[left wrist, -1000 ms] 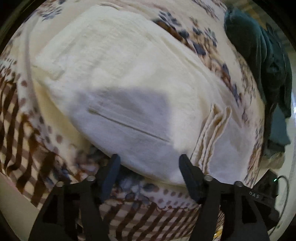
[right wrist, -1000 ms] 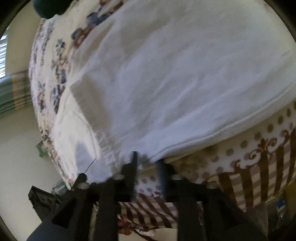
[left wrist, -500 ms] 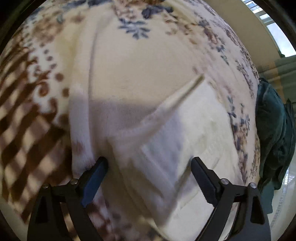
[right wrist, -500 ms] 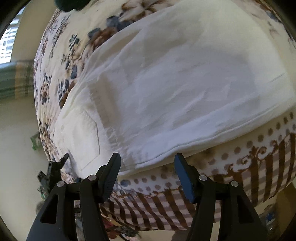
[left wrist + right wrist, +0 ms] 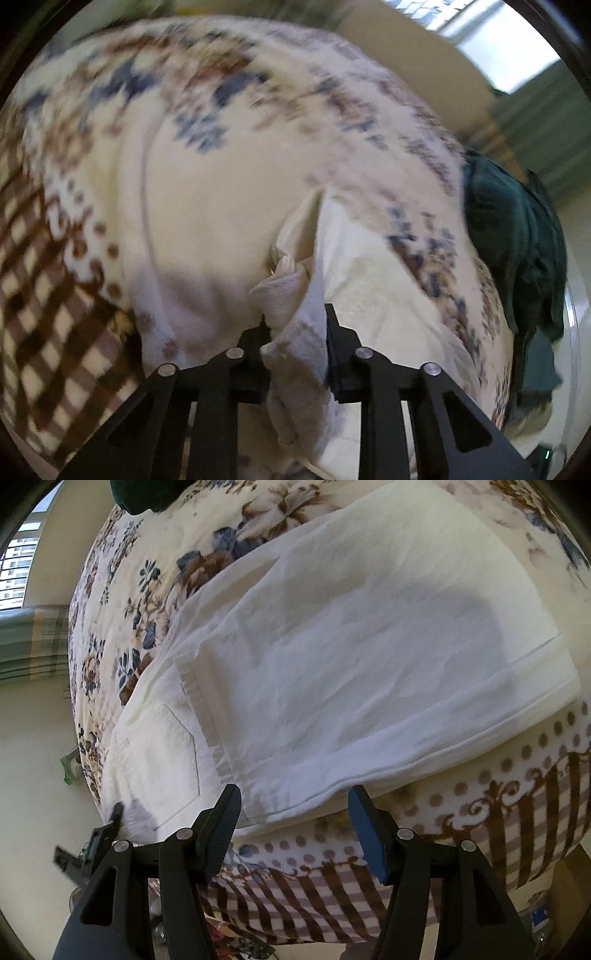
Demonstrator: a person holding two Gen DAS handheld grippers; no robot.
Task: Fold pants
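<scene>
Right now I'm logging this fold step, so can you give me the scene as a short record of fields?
surface: floral bedspread with a brown checked border
garment: white pants, partly folded, a back pocket showing
left tool: shut on a bunched part of the pants
right tool: open, at the pants' near edge, holding nothing
other item: dark green cloth at the bed's far edge
image quality: left view is motion-blurred

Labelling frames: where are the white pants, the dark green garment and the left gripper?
white pants (image 5: 351,657): right wrist view, folded leg panel.
dark green garment (image 5: 517,236): left wrist view, bunched middle.
left gripper (image 5: 295,325): left wrist view, pinched cloth.
</scene>
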